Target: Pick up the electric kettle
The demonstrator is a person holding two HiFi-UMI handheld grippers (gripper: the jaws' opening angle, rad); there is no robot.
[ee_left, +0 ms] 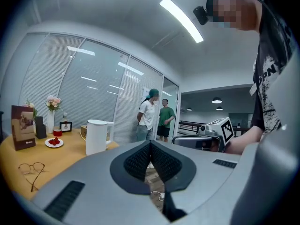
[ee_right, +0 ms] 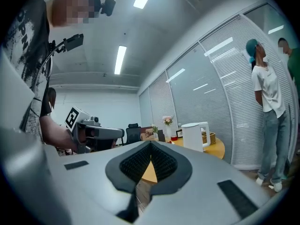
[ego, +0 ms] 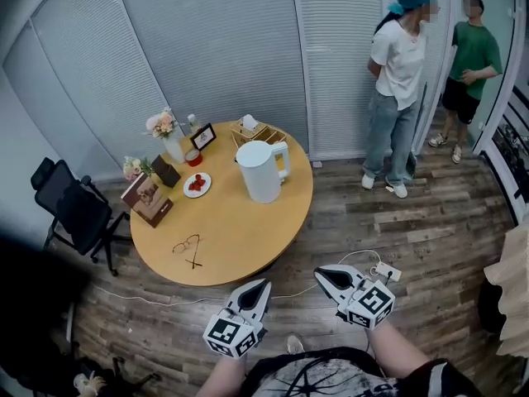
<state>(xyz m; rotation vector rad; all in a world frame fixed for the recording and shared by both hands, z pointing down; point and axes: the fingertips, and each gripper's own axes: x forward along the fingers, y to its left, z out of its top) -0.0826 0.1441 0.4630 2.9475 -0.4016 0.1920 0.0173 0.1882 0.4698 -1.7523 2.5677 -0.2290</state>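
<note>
A white electric kettle (ego: 261,170) with a side handle stands upright on the round wooden table (ego: 240,230), toward its far right. It also shows in the left gripper view as the kettle (ee_left: 97,136) and in the right gripper view as the kettle (ee_right: 194,136). My left gripper (ego: 261,285) and right gripper (ego: 321,274) hover over the floor in front of the table's near edge, well short of the kettle. Both are shut with nothing between the pads. The left gripper (ee_left: 150,143) and right gripper (ee_right: 151,144) point toward the table.
On the table lie glasses (ego: 187,246), a plate of red fruit (ego: 197,184), a booklet (ego: 148,198), flower vases (ego: 165,133) and a wooden box (ego: 258,132). A black chair (ego: 74,209) stands at left. Two people (ego: 401,81) stand at the back right. A cable and power strip (ego: 384,270) lie on the floor.
</note>
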